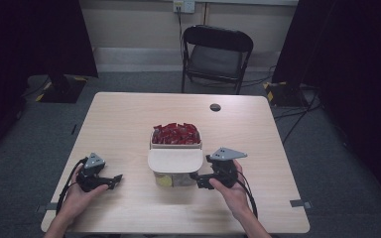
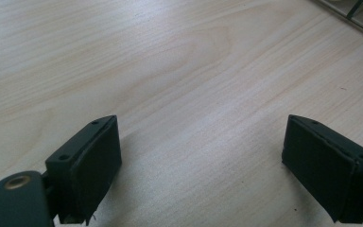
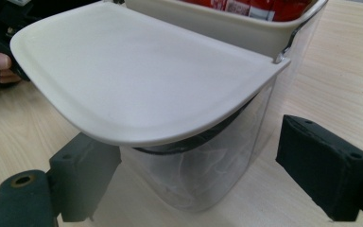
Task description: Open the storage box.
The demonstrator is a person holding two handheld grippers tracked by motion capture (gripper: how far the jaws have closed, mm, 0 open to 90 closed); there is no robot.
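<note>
Box: clear box (image 1: 174, 176) with a cream lid (image 3: 137, 80) tipped open sits mid tabletop (image 1: 129, 124), red packets (image 1: 176, 134) in the part behind.
Which way: box lies just ahead of the right gripper (image 1: 202, 180), close by its side.
Nearer hand: the right one; left gripper (image 1: 113, 180) is well apart.
Right fingers (image 3: 324, 165): spread wide, holding nothing.
Left fingers (image 2: 92, 163): spread wide over bare wood.
</note>
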